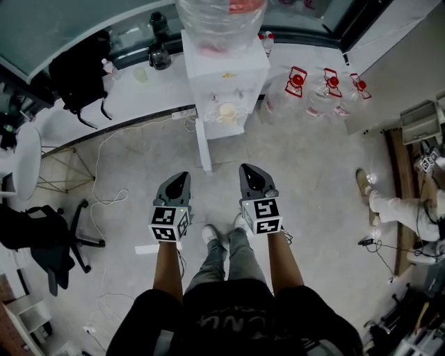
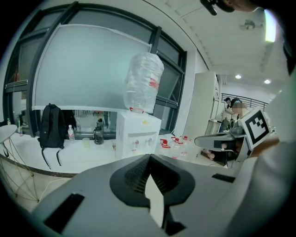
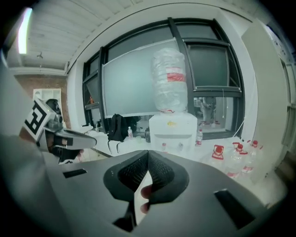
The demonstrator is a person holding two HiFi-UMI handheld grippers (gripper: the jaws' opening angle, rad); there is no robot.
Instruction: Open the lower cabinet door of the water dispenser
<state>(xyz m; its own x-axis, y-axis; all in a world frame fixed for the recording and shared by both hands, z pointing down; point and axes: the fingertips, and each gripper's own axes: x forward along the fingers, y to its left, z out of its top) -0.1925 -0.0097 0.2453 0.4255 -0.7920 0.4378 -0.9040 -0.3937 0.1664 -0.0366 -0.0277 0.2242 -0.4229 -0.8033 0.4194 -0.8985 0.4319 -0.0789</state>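
The white water dispenser (image 1: 224, 80) stands ahead of me against the window ledge, with a clear bottle (image 1: 221, 21) on top. A narrow white panel (image 1: 203, 144) juts from its lower left towards me, apparently the lower cabinet door swung open. My left gripper (image 1: 177, 182) and right gripper (image 1: 249, 174) hover side by side over the floor, well short of the dispenser, both pointing at it. The left gripper (image 2: 149, 157) has its tips together with nothing between them, the dispenser (image 2: 137, 134) far beyond. The right gripper (image 3: 148, 152) is also shut and empty, facing the dispenser (image 3: 172, 128).
A black backpack (image 1: 83, 76) leans on the ledge at left, and a black office chair (image 1: 42, 240) stands on the floor near it. Several water jugs with red caps (image 1: 327, 87) lie right of the dispenser. A cable (image 1: 104, 201) trails on the floor. Another person (image 1: 403, 208) is at far right.
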